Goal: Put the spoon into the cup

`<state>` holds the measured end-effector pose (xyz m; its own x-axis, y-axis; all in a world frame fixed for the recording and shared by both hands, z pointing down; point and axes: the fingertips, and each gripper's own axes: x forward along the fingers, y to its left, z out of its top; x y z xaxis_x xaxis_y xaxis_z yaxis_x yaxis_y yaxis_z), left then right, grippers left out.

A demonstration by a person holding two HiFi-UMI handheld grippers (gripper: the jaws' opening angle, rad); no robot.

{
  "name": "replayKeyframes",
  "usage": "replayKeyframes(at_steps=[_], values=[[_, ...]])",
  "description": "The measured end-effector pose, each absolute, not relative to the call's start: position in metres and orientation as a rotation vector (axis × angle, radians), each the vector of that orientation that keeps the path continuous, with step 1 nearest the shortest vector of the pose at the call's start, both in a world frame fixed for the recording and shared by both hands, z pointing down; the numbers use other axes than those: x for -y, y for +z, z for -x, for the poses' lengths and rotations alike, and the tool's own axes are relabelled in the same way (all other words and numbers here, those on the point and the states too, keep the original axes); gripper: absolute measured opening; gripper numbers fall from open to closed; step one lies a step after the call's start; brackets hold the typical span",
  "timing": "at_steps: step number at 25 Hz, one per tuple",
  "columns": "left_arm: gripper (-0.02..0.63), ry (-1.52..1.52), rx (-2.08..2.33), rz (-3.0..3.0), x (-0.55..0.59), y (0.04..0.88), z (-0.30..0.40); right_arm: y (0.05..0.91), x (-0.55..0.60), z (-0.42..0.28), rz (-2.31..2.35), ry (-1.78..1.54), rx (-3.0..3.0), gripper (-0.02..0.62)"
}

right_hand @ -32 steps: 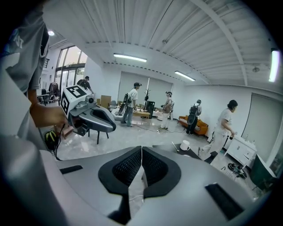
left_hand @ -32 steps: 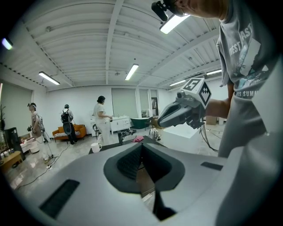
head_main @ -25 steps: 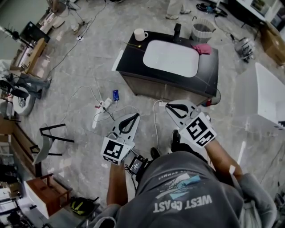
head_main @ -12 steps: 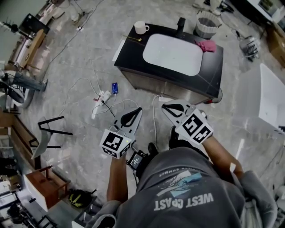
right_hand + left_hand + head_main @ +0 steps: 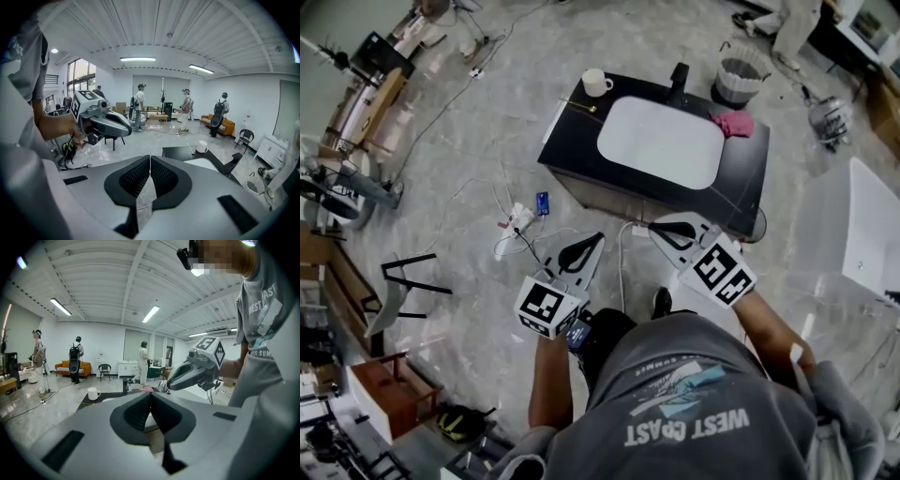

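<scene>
Spoon [image 5: 581,105] lies beside round white cup [image 5: 595,82]; left tongs [image 5: 598,237], right tongs [image 5: 654,228] clenched empty.

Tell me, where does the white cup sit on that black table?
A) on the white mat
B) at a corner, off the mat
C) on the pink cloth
B: the white cup stands at a corner of the black table, clear of the white mat and apart from the pink cloth.

White cup [image 5: 596,82] upright at black table [image 5: 567,136] corner; thin spoon [image 5: 579,104] flat just beside it.
</scene>
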<state>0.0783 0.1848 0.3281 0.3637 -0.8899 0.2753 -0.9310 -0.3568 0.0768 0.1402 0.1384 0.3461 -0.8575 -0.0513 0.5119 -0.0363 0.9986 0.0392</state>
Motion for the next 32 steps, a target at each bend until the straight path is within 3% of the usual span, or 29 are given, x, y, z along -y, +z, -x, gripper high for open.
replayKeyframes(at_steps=[9,32], values=[[0.003,0.392,1.571,-2.459,-0.161,0.348,-0.042,0.353,-0.102,-0.104,-0.192,-0.017,2.617,0.032],[0.003,0.328,1.52,-2.572,-0.136,0.319,0.05,0.341,-0.093,-0.042,-0.375,-0.012,2.575,0.032]])
